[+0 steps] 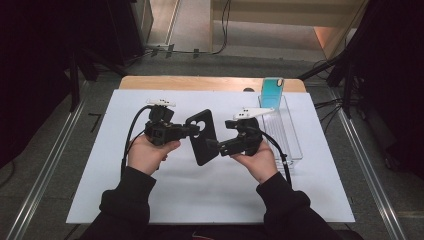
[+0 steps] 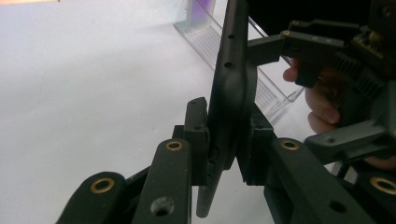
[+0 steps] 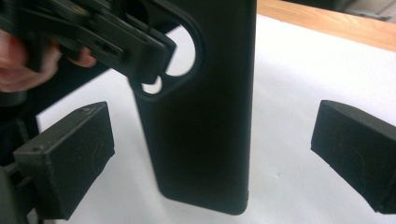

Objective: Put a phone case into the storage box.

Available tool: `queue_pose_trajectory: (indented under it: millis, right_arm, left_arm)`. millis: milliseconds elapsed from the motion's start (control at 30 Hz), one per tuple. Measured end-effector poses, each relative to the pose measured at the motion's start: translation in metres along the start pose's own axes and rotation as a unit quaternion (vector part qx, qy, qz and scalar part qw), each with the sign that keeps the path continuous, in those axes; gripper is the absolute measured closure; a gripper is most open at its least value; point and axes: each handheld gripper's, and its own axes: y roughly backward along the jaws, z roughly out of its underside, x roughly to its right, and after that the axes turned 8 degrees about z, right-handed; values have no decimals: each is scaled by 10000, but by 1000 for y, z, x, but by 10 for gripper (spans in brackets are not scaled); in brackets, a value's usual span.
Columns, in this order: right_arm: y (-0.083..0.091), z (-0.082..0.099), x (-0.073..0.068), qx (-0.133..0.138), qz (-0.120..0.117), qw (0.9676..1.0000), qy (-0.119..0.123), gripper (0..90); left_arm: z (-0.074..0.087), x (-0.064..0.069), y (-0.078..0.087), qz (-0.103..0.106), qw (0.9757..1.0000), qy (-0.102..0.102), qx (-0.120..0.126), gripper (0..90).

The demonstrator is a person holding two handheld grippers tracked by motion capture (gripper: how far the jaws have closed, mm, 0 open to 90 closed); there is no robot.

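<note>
The black phone case is held up above the white table top, near the middle of it, between the two hands. In the high view it stands tilted, its upper end with the camera cut-out leaning toward the left gripper, whose jaws are pinched on that end. The left gripper view shows this grip close up: the case is seen edge-on, standing nearly upright, with one pad pressed on each of its flat faces. The right gripper sits at the lower end of the case with its jaws spread wide. In the right gripper view the two pads stand well apart on either side of the case, and neither touches it; the round camera opening and a smaller hole under it show near the top, where the jaws of the other tool clamp the case. Both hands, the left hand and the right hand, come out of dark sleeves and rest low over the table top. A clear plastic tray lies on the table to the right of the right gripper, and a blue-green phone case stands upright at its far end.
</note>
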Motion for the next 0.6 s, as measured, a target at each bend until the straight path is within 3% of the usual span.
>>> queue_pose_trajectory:
  millis: [133,467,600]
  right_arm:
    - [-7,5,-6,26,230,9997,-53,0]
    - [-19,11,-20,-46,520,9986,-15,0]
    - [-24,13,-23,-90,532,9985,-31,0]
  left_arm:
    - [0,1,-2,-44,10000,75,-6,766]
    - [2,3,-9,-7,9998,132,-130,766]
    - [3,5,-12,2,9998,129,-160,766]
